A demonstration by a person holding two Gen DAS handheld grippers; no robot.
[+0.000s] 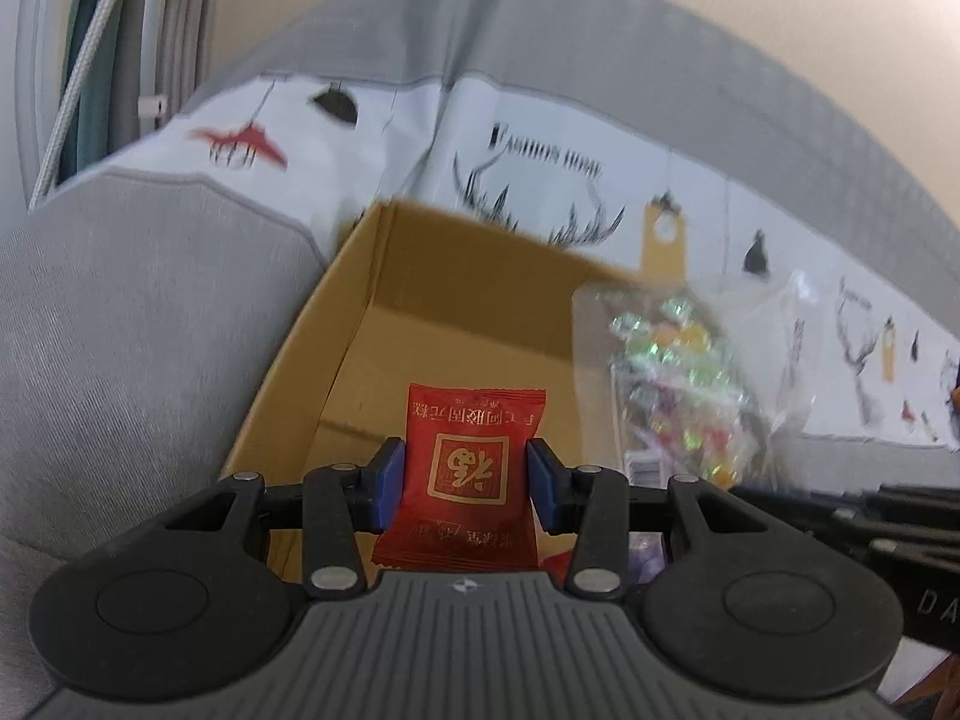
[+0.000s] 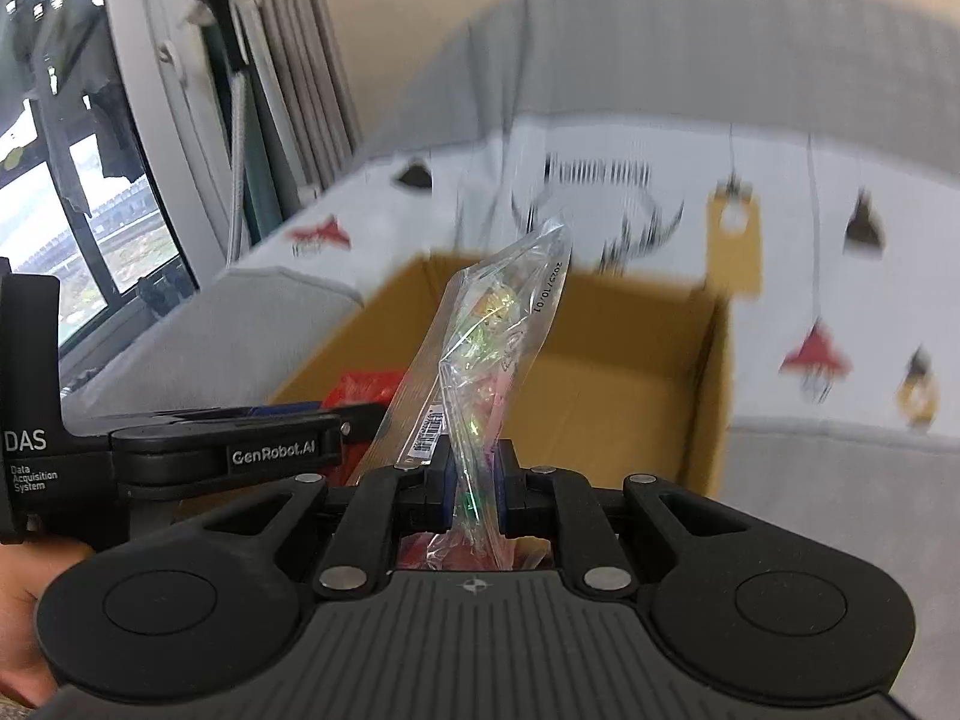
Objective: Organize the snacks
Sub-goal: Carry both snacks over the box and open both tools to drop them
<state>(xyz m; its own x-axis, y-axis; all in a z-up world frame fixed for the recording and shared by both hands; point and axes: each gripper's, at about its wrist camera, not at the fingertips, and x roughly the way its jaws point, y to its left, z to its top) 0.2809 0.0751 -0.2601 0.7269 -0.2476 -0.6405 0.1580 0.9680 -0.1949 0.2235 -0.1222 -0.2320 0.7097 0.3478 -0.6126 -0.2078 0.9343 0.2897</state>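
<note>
Here, a red packet (image 1: 468, 468) clamped by the left gripper (image 1: 467, 474) and a candy bag (image 2: 480, 372) clamped by the right gripper (image 2: 474, 483) are held over the cardboard box (image 1: 360, 324); lowering and release are judged next.

Grey sofa (image 1: 120, 330) with a white printed cover (image 1: 540, 138) draped over it, deer and lamp doodles all over. Window (image 2: 60, 180) off to the left, grey curtain (image 2: 288, 78) beside it.

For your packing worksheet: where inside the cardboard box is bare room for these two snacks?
The cardboard box floor is bare toward its far wall and right wall. The near edge is crowded: both claws, red packet and clear candy bag.
</note>
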